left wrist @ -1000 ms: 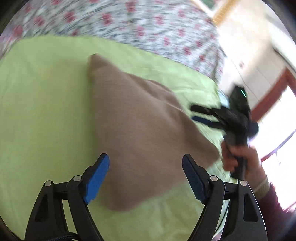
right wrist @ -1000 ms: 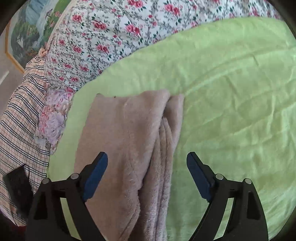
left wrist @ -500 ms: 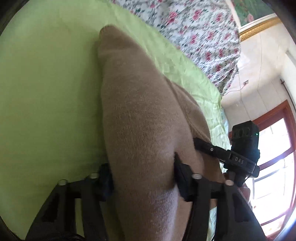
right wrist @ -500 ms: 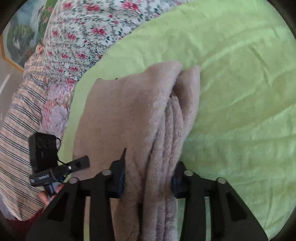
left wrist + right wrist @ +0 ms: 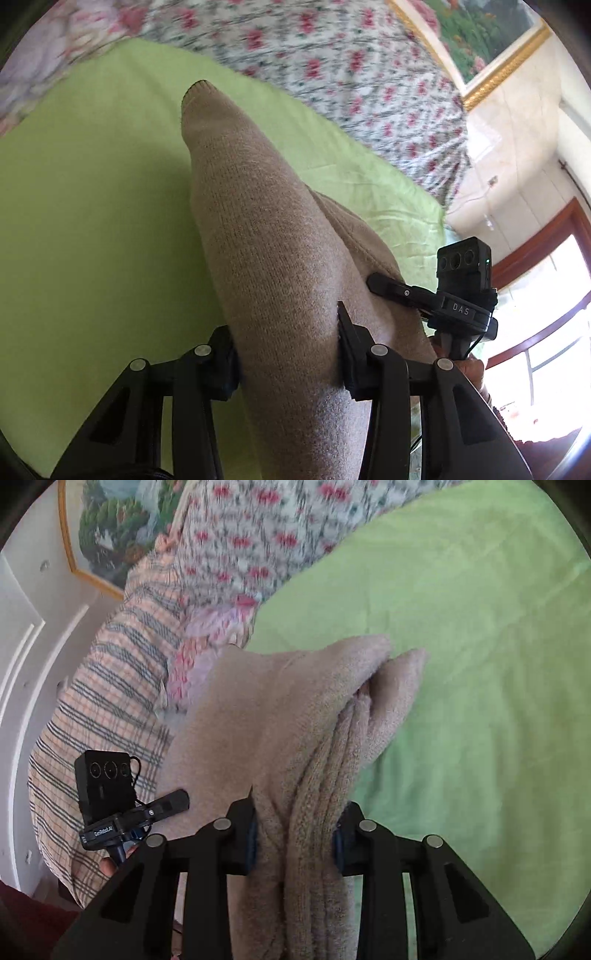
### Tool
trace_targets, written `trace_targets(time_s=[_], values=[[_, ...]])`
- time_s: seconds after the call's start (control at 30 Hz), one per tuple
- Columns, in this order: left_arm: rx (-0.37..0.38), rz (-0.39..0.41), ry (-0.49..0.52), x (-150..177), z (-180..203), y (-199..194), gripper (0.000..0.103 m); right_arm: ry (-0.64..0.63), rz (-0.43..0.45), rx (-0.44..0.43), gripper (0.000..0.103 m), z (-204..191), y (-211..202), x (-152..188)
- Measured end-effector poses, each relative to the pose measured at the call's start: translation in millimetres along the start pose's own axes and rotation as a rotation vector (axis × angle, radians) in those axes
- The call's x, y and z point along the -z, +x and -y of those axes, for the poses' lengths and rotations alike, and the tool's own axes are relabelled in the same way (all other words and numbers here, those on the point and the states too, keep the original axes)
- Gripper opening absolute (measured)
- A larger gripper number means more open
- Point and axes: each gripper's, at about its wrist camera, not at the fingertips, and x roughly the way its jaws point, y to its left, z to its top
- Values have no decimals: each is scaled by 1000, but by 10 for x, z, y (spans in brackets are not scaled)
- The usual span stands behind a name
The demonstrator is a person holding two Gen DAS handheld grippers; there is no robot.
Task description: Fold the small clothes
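Left wrist view: the left hand-held gripper [image 5: 286, 354] is closing, clamped on the tan sweater [image 5: 258, 236] above the green sheet [image 5: 92, 221]; the right hand-held gripper [image 5: 295, 834] clamps its folded layers.

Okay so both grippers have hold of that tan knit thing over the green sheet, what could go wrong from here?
1. The left gripper is closing on a thick bunch of the tan knit garment; layers might slip free unevenly.
2. The right gripper pinches several stacked folds, so the inner ones could slide out.
3. The far corner hangs loose and may flop crooked onto the green sheet.
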Motion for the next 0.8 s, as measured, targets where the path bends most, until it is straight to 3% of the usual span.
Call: trace_targets(time_s=[0.07, 0.17, 0.23, 0.3, 0.43, 0.53, 0.6, 0.63, 0.7, 0.73, 0.8], values=[[-29, -36, -19, 114, -148, 70, 46, -13, -22, 46, 33, 13, 118, 78], [-19, -52, -67, 228, -335, 160, 59, -23, -40, 78, 41, 105, 128, 158], [21, -39, -85, 226, -398, 121, 61, -26, -59, 112, 53, 107, 87, 153], [21, -12, -85, 136, -426, 91, 73, -63, -62, 188, 66, 48, 18, 119], [-3, 24, -114, -118, -549, 126, 78, -105, 26, 250, 68, -95, -164, -82], [-6, 28, -157, -281, -719, 152, 78, -98, 66, 226, 67, -104, -112, -313], [-26, 22, -169, -381, -764, 228, 78, -62, 40, 209, 58, -16, 84, -439], [-32, 17, -172, -424, -775, 267, 78, -30, 13, 204, 39, 53, 222, -488], [-52, 13, -174, -481, -792, 312, 78, -17, 1, 210, 16, 66, 356, -527], [-60, 13, -169, -498, -791, 330, 78, -39, 30, 210, 10, 1, 298, -521], [-108, 21, -146, -576, -739, 368, 78, -74, 112, 185, 8, -118, 41, -479]])
